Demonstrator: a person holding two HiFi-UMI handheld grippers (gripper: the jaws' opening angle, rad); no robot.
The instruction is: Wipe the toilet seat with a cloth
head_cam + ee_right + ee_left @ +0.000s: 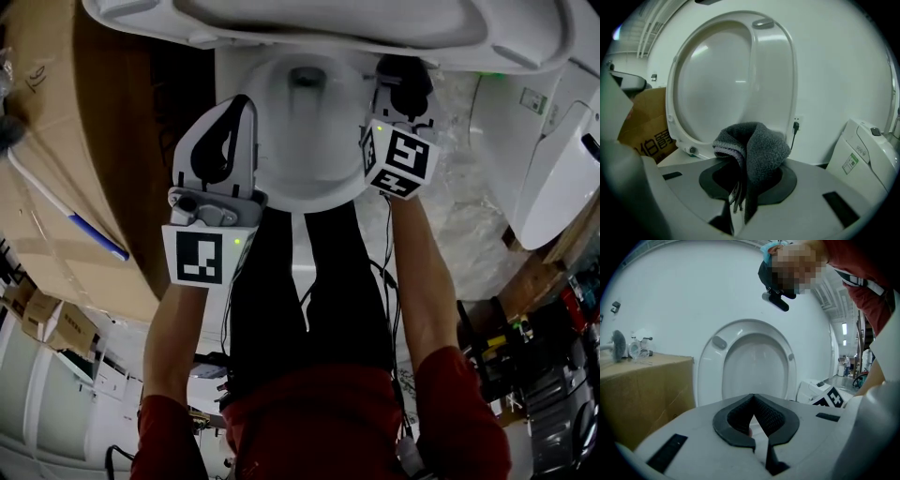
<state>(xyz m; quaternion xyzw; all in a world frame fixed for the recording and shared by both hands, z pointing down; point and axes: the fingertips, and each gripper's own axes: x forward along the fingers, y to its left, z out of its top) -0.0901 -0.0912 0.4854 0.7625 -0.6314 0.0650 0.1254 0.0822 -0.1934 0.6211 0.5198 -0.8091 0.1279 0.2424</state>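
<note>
The white toilet bowl (281, 183) stands in front of me, with its seat and lid (328, 28) raised against the wall. In the left gripper view the upright seat ring (710, 362) faces the camera. My right gripper (401, 89) hovers over the bowl's right rim, shut on a dark grey cloth (757, 150) that bunches above its jaws (743, 183). My left gripper (234, 117) is level with the bowl's left rim. Its jaws (753, 418) are shut, with nothing between them.
A big cardboard box (56, 187) stands close on the left, with a blue-handled stick (70, 216) lying on it. Another white toilet unit (553, 178) stands to the right. A plug (796, 125) sits in the wall behind the lid. My legs are right below the bowl.
</note>
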